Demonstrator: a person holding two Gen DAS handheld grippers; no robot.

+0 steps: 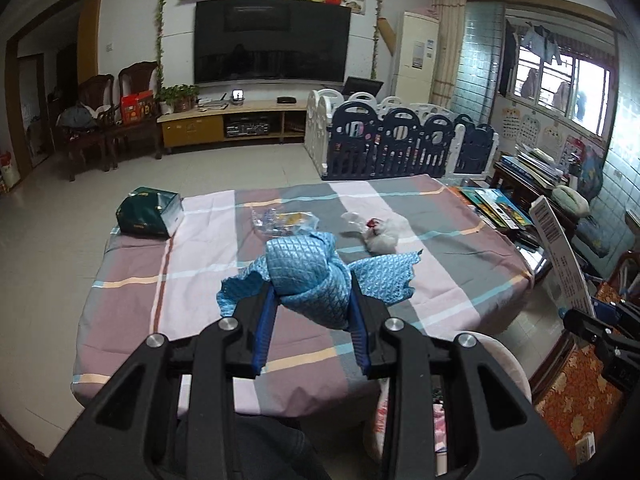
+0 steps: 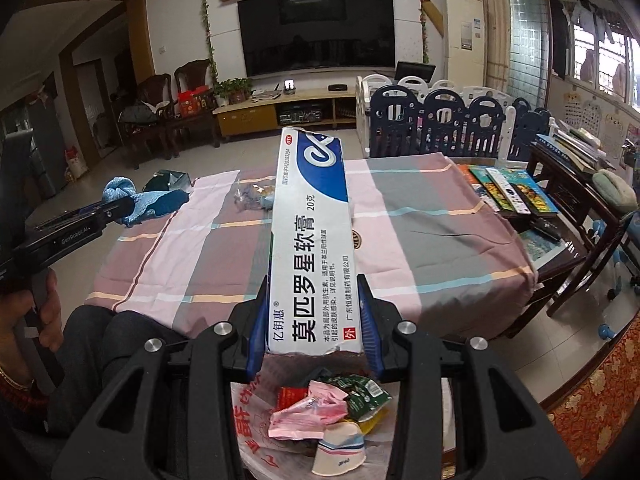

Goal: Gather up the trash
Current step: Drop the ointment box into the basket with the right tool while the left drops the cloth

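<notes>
Through the left wrist camera, my left gripper has its blue pads closed on a bunched blue cloth in the centre of the frame, held above the checked tablecloth. Beyond it lie a clear crinkled wrapper and a white plastic wad with a red spot — what either holds I cannot make out. A dark green packet sits at the cloth's upper left edge. At the right edge, a white carton shows only partly.

Through the right wrist camera, my right gripper is clamped on that ointment box, which runs up the centre and hides much of the table behind it. Below it, at the bottom of the frame, an open trash bag holds pink and green wrappers and a small paper cup — its rim is cut off by my fingers. My left hand appears at the left edge.
</notes>
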